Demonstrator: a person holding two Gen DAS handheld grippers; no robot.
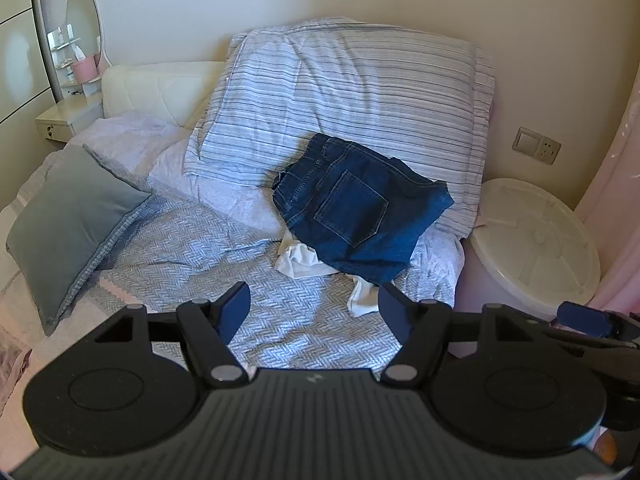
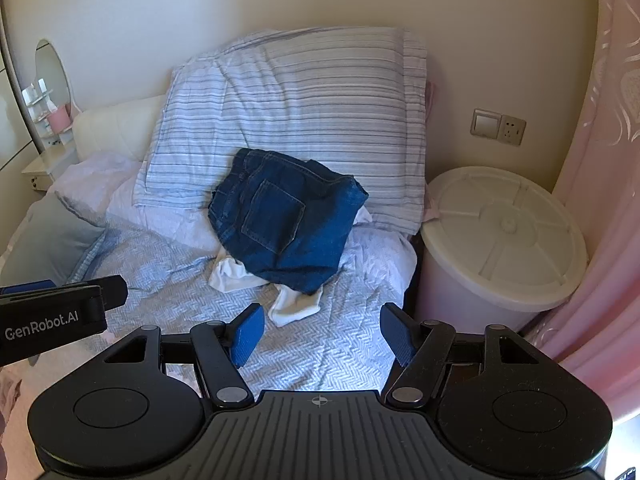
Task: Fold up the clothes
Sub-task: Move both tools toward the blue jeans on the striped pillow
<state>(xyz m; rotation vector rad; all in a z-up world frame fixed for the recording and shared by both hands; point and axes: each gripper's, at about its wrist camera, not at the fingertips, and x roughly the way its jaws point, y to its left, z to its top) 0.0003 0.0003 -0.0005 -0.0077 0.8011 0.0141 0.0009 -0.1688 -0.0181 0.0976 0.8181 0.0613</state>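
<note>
You hold both tools over a bed (image 1: 280, 320) covered in a pale herringbone spread, against a cream wall. Your left gripper (image 1: 314, 312) and right gripper (image 2: 322, 334) are spread wide, gripping nothing. The folded jeans (image 1: 360, 208) lie on a white garment (image 1: 300, 262), leaning on a striped pillow (image 1: 360, 88). A white lidded bin (image 2: 500, 236) stands beside the bed.

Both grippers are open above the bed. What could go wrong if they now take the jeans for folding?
1. The jeans lie on a white garment; a deep pinch may lift both.
2. The jeans lean on the striped duvet, so a pull could drag it.
3. The left gripper and right gripper are close and might collide.
</note>
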